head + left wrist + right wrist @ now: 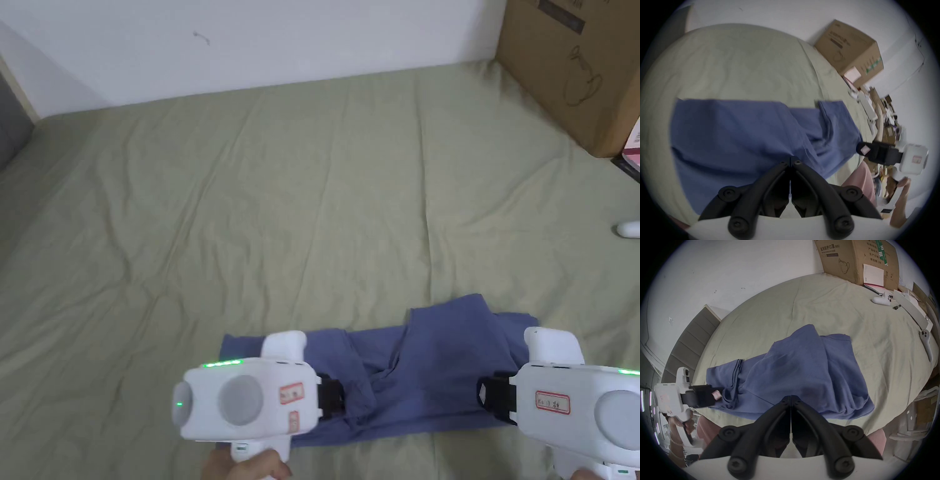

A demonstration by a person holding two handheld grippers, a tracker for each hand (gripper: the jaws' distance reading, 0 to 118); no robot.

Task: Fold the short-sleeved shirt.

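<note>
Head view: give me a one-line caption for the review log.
Two handheld grippers, left gripper and right gripper, meet opposite ends of a partly folded blue shirt on a green bedsheet.

- Lying low in the frame, right of centre: a blue shirt [412,381], folded into a wrinkled band on an olive-green sheet [281,206].
- Reaching in from the lower left: a white left gripper [337,397], black tip touching the shirt's left part; whether the jaws are pinching cloth is not discernible.
- Coming in from the lower right: a white right gripper [484,395], black tip sitting at the shirt's right end, jaw state likewise hidden.
- Standing at the upper right: a cardboard box [575,62].
- Running across the top: a white wall [250,44].
- Peeking in at the right edge: a small white object [628,229].
</note>
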